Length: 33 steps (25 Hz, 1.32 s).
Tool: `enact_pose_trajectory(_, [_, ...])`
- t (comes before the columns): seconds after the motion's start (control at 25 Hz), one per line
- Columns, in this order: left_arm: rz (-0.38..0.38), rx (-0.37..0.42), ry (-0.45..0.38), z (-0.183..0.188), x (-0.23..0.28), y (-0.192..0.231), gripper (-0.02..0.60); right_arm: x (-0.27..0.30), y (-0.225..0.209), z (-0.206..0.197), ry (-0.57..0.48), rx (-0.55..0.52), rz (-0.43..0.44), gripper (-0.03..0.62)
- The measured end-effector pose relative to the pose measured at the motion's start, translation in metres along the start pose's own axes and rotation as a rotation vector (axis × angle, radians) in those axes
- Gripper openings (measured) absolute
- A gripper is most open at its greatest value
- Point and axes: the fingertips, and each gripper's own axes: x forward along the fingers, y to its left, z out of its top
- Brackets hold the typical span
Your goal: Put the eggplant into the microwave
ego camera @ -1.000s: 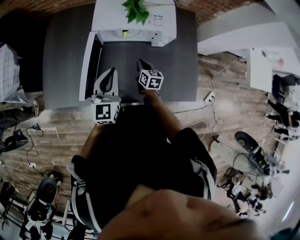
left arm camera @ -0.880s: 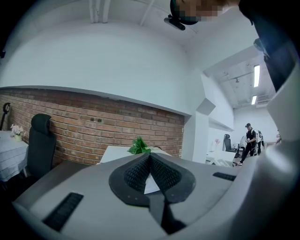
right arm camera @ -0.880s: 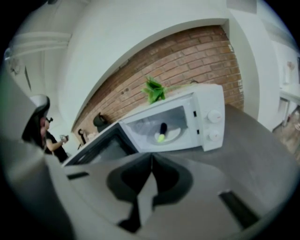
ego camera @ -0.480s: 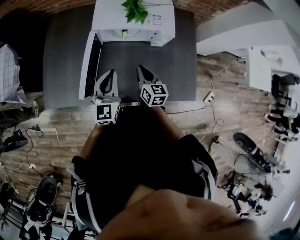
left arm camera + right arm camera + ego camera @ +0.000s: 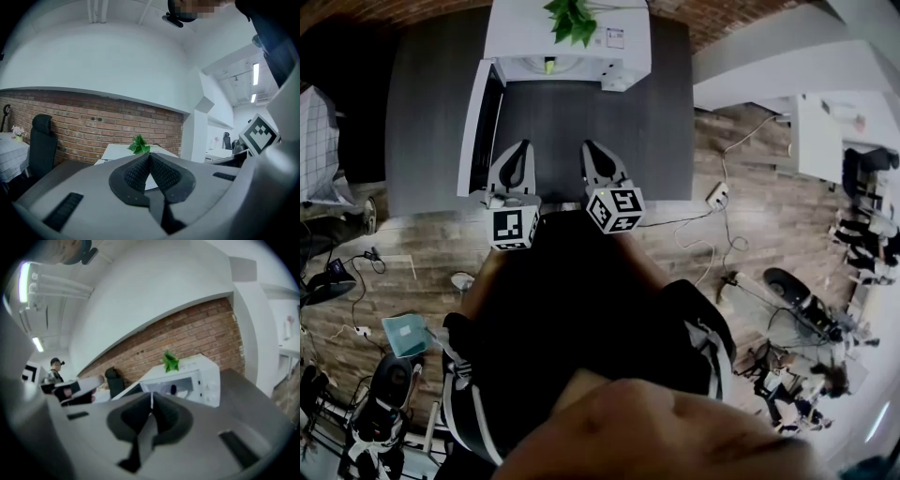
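The left hand-held gripper [image 5: 149, 158] is showing its two pads pressed together, with nothing between them. The right hand-held gripper [image 5: 151, 398] is also standing closed and empty. Both are hovering side by side over the near edge of the surface [image 5: 656, 122], near each other but apart, and pointing toward the microwave [image 5: 206, 376].

A small dark rounded shape, which seems to be the eggplant [image 5: 173, 389], is lying inside the microwave's open chamber. It is ahead of both grippers and well apart from them. It is too small to tell more.

The door [image 5: 478, 131] is swinging out on the left side. A green plant [image 5: 572, 19] is standing on top of the microwave.

The surface is dark grey. A brick wall [image 5: 197, 333] is running behind it. Cables [image 5: 694, 244] are lying on the wooden floor [image 5: 412, 253].
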Motion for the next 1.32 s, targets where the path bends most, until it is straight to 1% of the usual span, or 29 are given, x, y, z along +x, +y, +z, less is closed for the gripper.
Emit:
enact_pose_trajectory(0.2, [-0.003,-0.004,0.007,-0.0045,-0.0009,-0.0028,0.035,-0.0022,0.0010,-0.0022,-0.011,0.002,0.016,0.034])
enact_pose_trajectory(0.36, [-0.003,-0.006,0.000,-0.0022,0.0001,-0.0047,0.035,-0.0031,0.0017,-0.0053,-0.001,0.000,0.022,0.034])
enact_pose_trajectory(0.96, [-0.004,-0.010,-0.002,-0.0029,0.0071,-0.0091,0.035,-0.0028,-0.0067,-0.0051,-0.004,-0.001,0.017,0.034])
enact_pose_trajectory(1.32, [-0.002,-0.010,-0.003,-0.0033,0.0054,-0.0060,0.035,-0.0002,-0.0016,-0.0050,-0.010,-0.008,0.030,0.034])
